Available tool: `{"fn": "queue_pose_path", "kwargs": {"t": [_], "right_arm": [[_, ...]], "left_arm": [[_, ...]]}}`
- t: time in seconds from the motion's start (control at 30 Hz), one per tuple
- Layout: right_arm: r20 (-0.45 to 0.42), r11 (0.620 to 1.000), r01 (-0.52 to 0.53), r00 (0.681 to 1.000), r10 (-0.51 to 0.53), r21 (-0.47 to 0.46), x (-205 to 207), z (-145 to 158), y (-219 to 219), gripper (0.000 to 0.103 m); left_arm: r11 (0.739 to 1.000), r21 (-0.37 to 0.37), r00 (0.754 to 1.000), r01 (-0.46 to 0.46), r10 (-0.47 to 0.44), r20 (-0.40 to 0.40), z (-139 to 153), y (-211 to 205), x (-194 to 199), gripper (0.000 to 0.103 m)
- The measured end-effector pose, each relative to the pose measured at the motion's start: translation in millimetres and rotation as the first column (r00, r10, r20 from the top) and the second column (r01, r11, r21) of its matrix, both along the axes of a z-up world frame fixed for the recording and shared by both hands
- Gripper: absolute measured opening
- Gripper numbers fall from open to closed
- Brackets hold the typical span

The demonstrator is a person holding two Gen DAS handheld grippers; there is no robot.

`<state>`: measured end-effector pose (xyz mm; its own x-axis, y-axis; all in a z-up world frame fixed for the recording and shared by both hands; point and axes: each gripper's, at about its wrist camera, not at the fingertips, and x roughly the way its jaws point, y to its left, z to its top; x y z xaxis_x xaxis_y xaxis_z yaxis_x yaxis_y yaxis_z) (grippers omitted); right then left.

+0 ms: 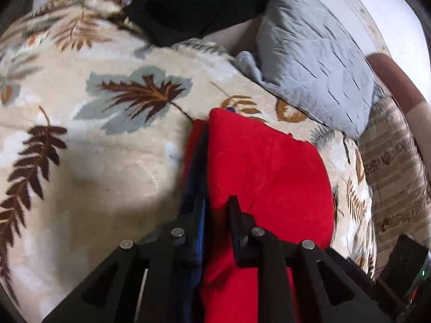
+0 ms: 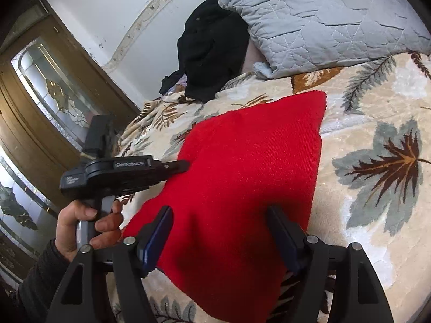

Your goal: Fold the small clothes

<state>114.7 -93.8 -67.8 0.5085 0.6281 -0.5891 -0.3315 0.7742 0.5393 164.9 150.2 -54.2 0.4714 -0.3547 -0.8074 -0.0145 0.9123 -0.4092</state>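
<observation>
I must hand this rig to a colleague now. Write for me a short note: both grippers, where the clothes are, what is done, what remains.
Left gripper: jaws narrowed on an edge of the red knitted garment; whether the pads already press on it is unclear.
Right gripper: jaws open wide, above the garment's near edge, holding nothing.
The garment lies flat on the beige leaf-patterned blanket, apparently folded already, with a blue layer at its edge. A black crumpled garment waits beside the grey quilted pillow.
Left: finish the red fold, then probably the black one.
</observation>
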Motion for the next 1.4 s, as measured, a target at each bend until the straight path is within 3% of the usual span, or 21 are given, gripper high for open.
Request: {"fn": "queue_pose_path", "kwargs": {"t": [0.07, 0.13, 0.17, 0.2, 0.23, 0.27, 0.3, 0.37, 0.43, 0.57, 0.63, 0.73, 0.83, 0.9, 0.97, 1.07, 1.1, 1.23, 1.4], "right_arm": [[0.005, 1.000, -0.003, 1.000, 0.003, 0.010, -1.0, 0.2, -1.0, 0.078], [0.003, 1.000, -0.003, 1.000, 0.003, 0.020, -1.2, 0.4, -2.4, 0.078], [-0.005, 0.999, 0.004, 1.000, -0.004, 0.032, -0.8, 0.7, -3.4, 0.078], [-0.011, 0.999, 0.009, 1.000, -0.009, 0.042, -0.4, 0.9, -4.1, 0.078], [-0.018, 0.999, 0.014, 1.000, -0.013, 0.048, 0.1, 1.2, -4.3, 0.079], [-0.022, 0.999, 0.016, 1.000, -0.014, 0.048, 0.3, 1.6, -3.8, 0.079], [-0.024, 0.999, 0.017, 1.000, -0.016, 0.040, 0.6, 2.4, -2.8, 0.079], [-0.033, 1.000, 0.013, 0.999, -0.012, 0.026, 0.6, 4.8, -0.4, 0.079], [-0.037, 1.000, 0.008, 0.999, -0.008, -0.003, -3.3, 11.2, 1.4, 0.079], [-0.035, 0.999, 0.035, 0.999, -0.036, -0.019, -15.7, 23.1, -3.4, 0.079], [-0.028, 0.998, 0.050, 0.998, -0.051, -0.025, -23.3, 28.8, -5.1, 0.079], [-0.027, 0.997, 0.055, 0.998, -0.057, -0.046, -31.3, 35.6, -2.5, 0.079], [-0.021, 0.998, 0.052, 0.998, -0.053, -0.041, -32.5, 43.7, 4.5, 0.079], [-0.035, 0.999, 0.048, 0.998, -0.049, -0.019, -26.9, 45.7, 11.0, 0.079], [-0.077, 0.999, 0.036, 0.996, -0.035, 0.009, -18.0, 37.7, 17.0, 0.081], [-0.275, 0.999, 0.035, 0.961, -0.027, 0.022, 2.9, -0.9, 21.9, 0.083], [-0.295, 0.998, 0.042, 0.955, -0.024, 0.055, 2.8, -3.8, 20.3, 0.083], [-0.224, 0.998, 0.053, 0.974, -0.044, 0.033, -5.9, 13.0, 21.0, 0.084], [-0.200, 0.997, 0.066, 0.978, -0.056, 0.040, -4.7, 18.2, 21.3, 0.084]], "left_arm": [[1.000, 0.000, 1.000, 0.016, -0.016, 0.022, 13.1, 0.2, -12.9, 0.027], [0.999, -0.039, 0.998, 0.025, -0.023, 0.054, 25.3, 0.9, -29.5, 0.046], [0.999, -0.048, 0.997, 0.021, -0.018, 0.075, 28.7, 0.9, -38.5, 0.060], [0.999, -0.050, 0.995, 0.016, -0.012, 0.096, 27.2, 0.9, -49.2, 0.062], [0.999, -0.025, 0.997, 0.024, -0.022, 0.079, 20.2, -1.5, -53.5, 0.061], [0.999, 0.022, 0.999, 0.027, -0.027, 0.017, 4.9, -3.9, -52.9, 0.028], [1.000, 0.020, 0.999, 0.012, -0.011, -0.044, -12.7, -1.1, -50.4, 0.020], [0.999, -0.036, 1.000, -0.022, 0.021, -0.023, -15.4, 8.0, -54.7, 0.020], [0.999, -0.036, 0.999, -0.028, 0.029, 0.022, -4.8, 8.0, -58.5, 0.021], [1.000, -0.019, 0.998, -0.023, 0.024, 0.057, -0.1, 7.2, -62.8, 0.035], [0.998, -0.048, 0.997, -0.037, 0.040, 0.061, -3.7, 13.4, -66.8, 0.045], [0.995, -0.088, 0.996, -0.053, 0.059, 0.067, -4.0, 20.6, -73.3, 0.047], [0.991, -0.125, 0.996, -0.055, 0.063, 0.060, -3.3, 26.0, -75.5, 0.064], [0.993, -0.104, 0.998, -0.052, 0.055, 0.030, -9.7, 25.3, -75.9, 0.064], [0.999, -0.024, 0.999, -0.042, 0.041, -0.034, -22.5, 21.7, -71.6, 0.063], [0.999, -0.036, 0.998, -0.041, 0.039, -0.058, -27.6, 21.4, -70.7, 0.054], [0.999, -0.029, 0.999, -0.040, 0.039, -0.037, -22.9, 20.9, -71.9, 0.054], [0.999, 0.015, 0.999, -0.033, 0.033, -0.005, -14.7, 15.3, -73.1, 0.054], [0.999, 0.033, 1.000, -0.027, 0.027, -0.001, -14.2, 15.8, -73.9, 0.054]]}}
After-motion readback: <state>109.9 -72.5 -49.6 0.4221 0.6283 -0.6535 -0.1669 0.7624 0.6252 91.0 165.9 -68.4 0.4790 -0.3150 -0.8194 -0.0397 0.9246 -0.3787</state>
